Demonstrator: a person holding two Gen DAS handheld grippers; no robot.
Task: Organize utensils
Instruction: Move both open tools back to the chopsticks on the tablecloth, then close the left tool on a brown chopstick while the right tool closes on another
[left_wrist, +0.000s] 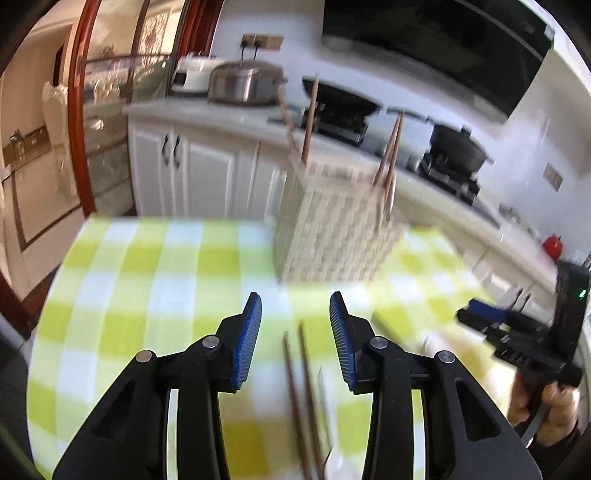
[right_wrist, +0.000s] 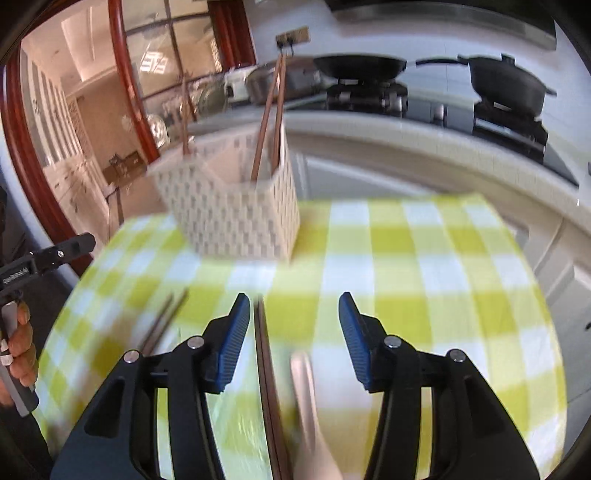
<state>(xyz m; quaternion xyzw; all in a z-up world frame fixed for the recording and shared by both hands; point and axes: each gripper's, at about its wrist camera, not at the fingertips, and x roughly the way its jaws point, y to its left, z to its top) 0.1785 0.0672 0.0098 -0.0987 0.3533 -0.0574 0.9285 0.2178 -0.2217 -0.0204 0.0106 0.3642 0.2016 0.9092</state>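
Note:
A white woven utensil basket (left_wrist: 332, 225) (right_wrist: 232, 214) stands upright on the green-and-white checked tablecloth (left_wrist: 147, 266) (right_wrist: 424, 277), with several brown chopsticks (left_wrist: 389, 155) (right_wrist: 271, 118) standing in it. My left gripper (left_wrist: 295, 332) is open and empty above a loose pair of brown chopsticks (left_wrist: 301, 402) lying on the cloth. My right gripper (right_wrist: 291, 332) is open and empty; between its fingers lie another brown chopstick pair (right_wrist: 264, 387) and a pale spoon (right_wrist: 308, 398). A further chopstick pair (right_wrist: 162, 321) lies to its left.
A kitchen counter (left_wrist: 229, 114) behind the table holds a steel pot (left_wrist: 245, 83), a rice cooker (left_wrist: 192, 75) and black pans on a stove (right_wrist: 506, 85). The other hand-held gripper shows at the right edge of the left wrist view (left_wrist: 524, 332) and the left edge of the right wrist view (right_wrist: 44, 258).

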